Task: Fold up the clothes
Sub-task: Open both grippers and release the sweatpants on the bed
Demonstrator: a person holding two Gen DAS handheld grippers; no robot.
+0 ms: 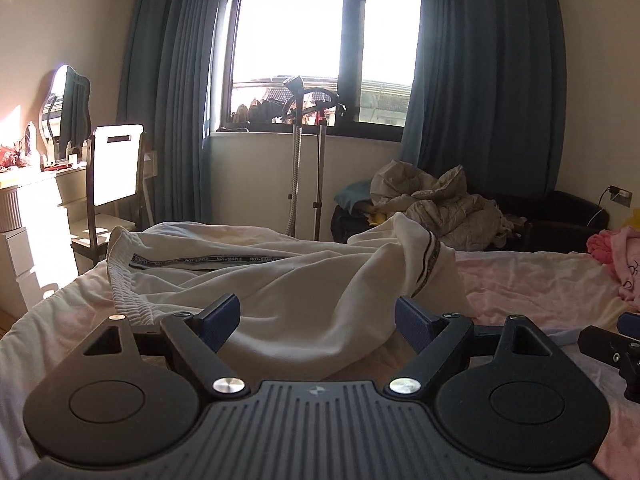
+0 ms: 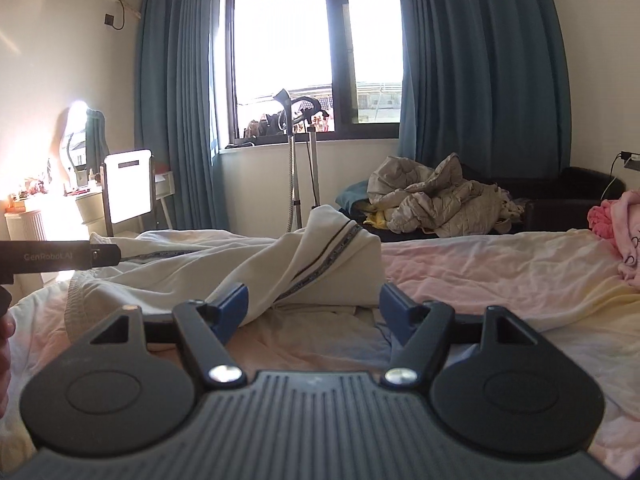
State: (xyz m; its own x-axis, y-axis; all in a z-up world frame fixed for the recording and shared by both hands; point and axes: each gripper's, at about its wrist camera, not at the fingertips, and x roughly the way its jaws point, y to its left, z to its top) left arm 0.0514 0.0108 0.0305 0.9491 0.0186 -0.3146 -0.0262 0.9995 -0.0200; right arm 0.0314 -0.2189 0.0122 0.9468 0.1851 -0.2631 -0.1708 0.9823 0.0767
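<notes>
A crumpled white garment (image 1: 280,276) with an elastic waistband and a lettered dark stripe lies on the pink bed sheet (image 1: 540,280). My left gripper (image 1: 316,308) is open just above the sheet. A fold of the white cloth lies between its blue pads (image 1: 220,320), which do not press on it. In the right wrist view the same white garment (image 2: 240,264) stands in a raised fold. My right gripper (image 2: 313,294) is open in front of it, its left pad (image 2: 232,308) against the cloth's edge. Each gripper shows at the edge of the other's view.
A pink garment (image 1: 624,256) lies at the bed's right. Behind the bed a grey quilt (image 1: 440,204) is heaped on a black sofa (image 1: 560,212). A steamer stand (image 1: 298,140) is below the window. A white-backed chair (image 1: 114,164) and a dresser (image 1: 32,184) stand at the left.
</notes>
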